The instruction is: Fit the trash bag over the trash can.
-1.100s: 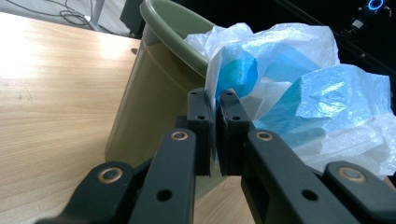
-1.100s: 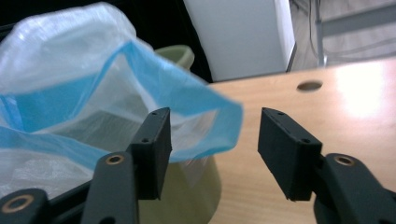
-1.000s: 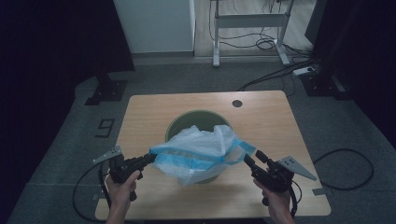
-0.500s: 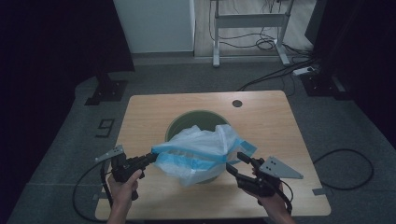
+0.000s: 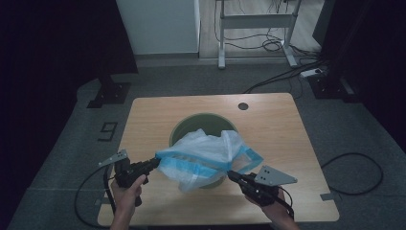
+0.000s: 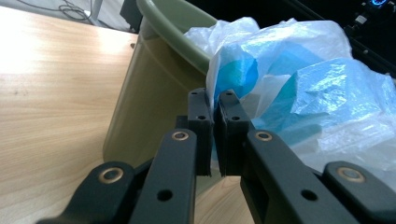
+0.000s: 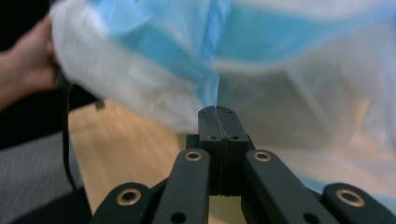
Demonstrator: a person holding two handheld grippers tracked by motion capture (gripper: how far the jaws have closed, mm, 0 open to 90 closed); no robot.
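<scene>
I am holding a white and blue plastic bag [image 5: 206,152] stretched between my two grippers over the green bin [image 5: 191,125] that is standing near the middle of the wooden table [image 5: 268,124]. My left gripper [image 5: 154,163] is pinching the bag's blue-edged rim at the near left; in the left gripper view its jaws are sitting almost together with a thin fold of the film [image 6: 219,93] caught between them, right beside the bin's olive wall [image 6: 149,98]. My right gripper [image 5: 231,175] is gripping the bag low at the near right, and in the right gripper view its jaws are pressed fully together on a gathered blue strip of the plastic [image 7: 212,88]. The bag is billowing over the bin's front half, and its lower part is hanging down in front of the bin's near wall; whether any of it is reaching inside the bin I cannot tell, since the plastic is covering that part of the opening. The far rim of the bin is showing behind the bag. My left hand [image 7: 28,60] is appearing at the far edge of the right gripper view, blurred.
</scene>
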